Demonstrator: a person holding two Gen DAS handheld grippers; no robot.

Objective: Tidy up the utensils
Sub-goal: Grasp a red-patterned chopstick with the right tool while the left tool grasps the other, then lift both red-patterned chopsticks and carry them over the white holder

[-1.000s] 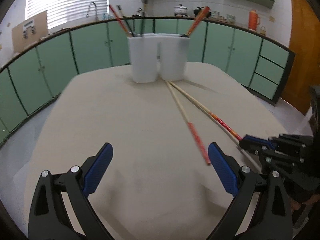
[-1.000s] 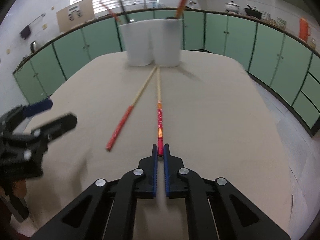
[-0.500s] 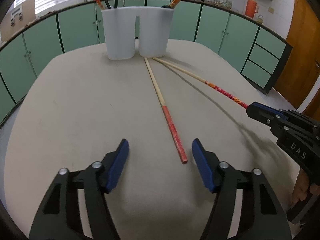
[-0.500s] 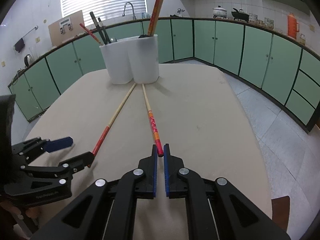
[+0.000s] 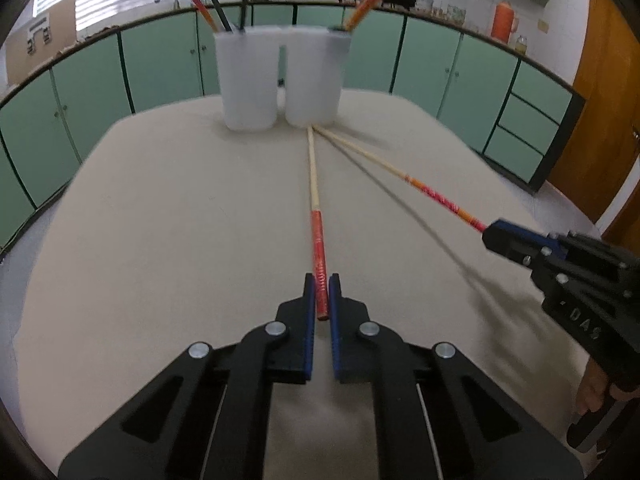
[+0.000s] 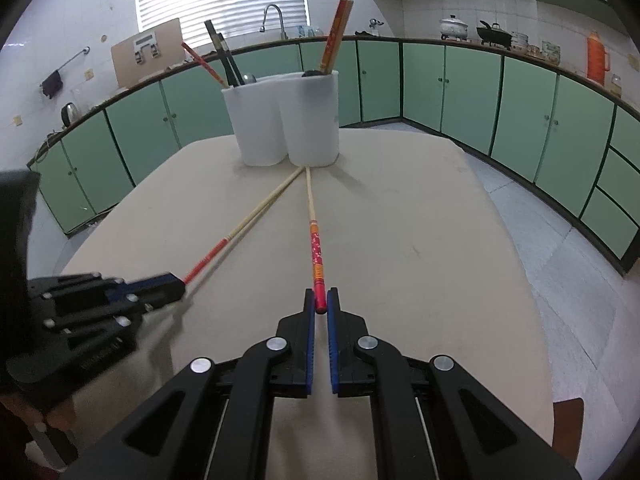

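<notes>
Chopsticks, handling: I judged both light, thin and stiff, with smooth lacquered ends likely to slip or swivel in a pinch taken at one tip; a hold further up the painted part would steady them.

Left chopstick [image 5: 316,216]: it lay along the worktop [image 5: 160,220], its pale tip just beside the base of the white holder [image 5: 282,80] at the far end and its red end near me.

Left hand-held gripper [image 5: 321,296]: its jaws had just been closing, and the blue pads were clamped on the red end of that chopstick, whose very end showed between them.

Right chopstick [image 6: 314,240]: it ran from the holder's base toward me, its red patterned end nearest; its far tip almost met the other chopstick's tip in front of the right cup.

Right hand-held gripper [image 6: 321,300]: clenched on the red end of this chopstick, right at the tip.

Relative lie: each stick reached straight away from its gripper toward the far holder, so the two formed a narrow V that opened toward me, the grippers well apart.

Holder: two joined white cups at the far middle of the worktop, with other chopsticks [image 6: 336,40] and dark utensils [image 6: 224,56] standing in them.

Lift, my guess: the long free length would droop or pivot.
</notes>
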